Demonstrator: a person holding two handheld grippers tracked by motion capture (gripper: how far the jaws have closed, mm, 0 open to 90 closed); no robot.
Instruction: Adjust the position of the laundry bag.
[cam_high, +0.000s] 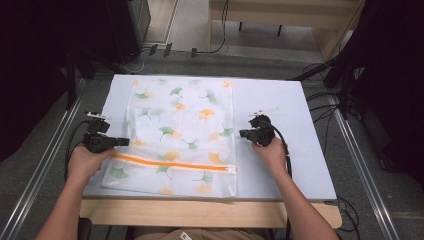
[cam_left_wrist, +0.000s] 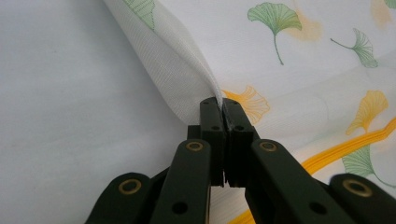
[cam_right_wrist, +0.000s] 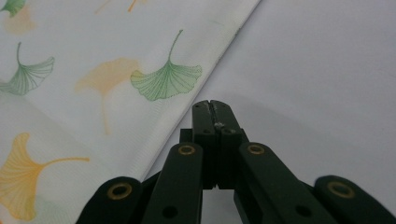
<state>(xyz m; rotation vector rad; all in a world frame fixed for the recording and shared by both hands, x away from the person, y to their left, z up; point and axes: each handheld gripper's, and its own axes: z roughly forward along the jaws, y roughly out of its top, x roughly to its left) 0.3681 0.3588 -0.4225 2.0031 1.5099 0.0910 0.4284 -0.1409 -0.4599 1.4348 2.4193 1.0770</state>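
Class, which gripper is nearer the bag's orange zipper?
Left. The left gripper pinches the bag's edge just above the zipper; the right gripper sits farther up, beside the bag's opposite edge.

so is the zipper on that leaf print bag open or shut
Shut. The orange zipper runs as one closed line across the mesh bag, with its white pull at the right end.

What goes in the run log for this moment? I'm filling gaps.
left gripper: shut on mesh bag edge, lifted | right gripper: shut, empty, beside bag | orange zipper: closed
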